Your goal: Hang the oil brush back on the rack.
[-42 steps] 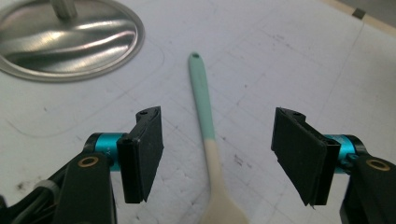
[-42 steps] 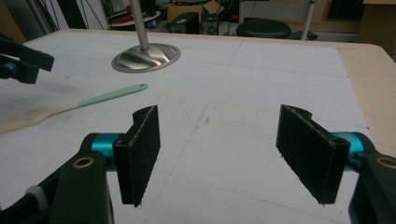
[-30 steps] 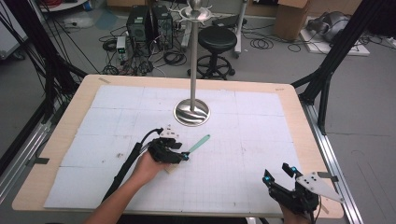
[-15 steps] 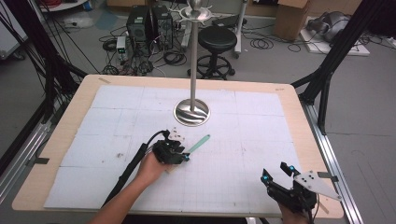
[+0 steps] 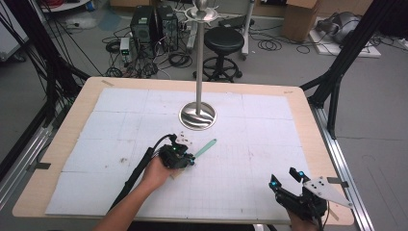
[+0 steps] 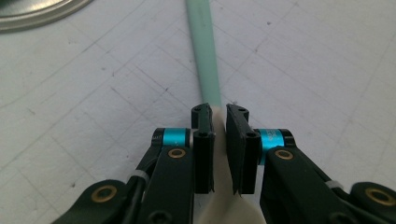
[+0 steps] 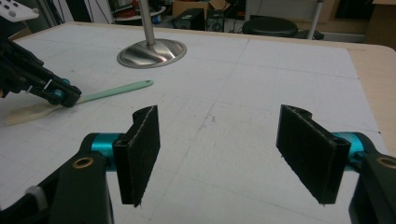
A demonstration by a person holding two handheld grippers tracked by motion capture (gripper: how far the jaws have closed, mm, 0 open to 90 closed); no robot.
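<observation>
The spatula (image 6: 205,60) lies flat just in front of the stand base (image 5: 197,116) — pinched by the just-closing left gripper (image 6: 218,116) where handle meets cream blade. It is judged light and slightly flexible. The right gripper (image 7: 224,154) is held spread — well apart.

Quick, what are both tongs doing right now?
Left tongs: have just been closing, now shut on the mint-green-handled, cream-bladed spatula.
Right tongs: open, holding nothing.

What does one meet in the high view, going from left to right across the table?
Left gripper → spatula, held in its jaws → right gripper. The stand's base overlaps the spatula sideways, so I leave it out.
</observation>
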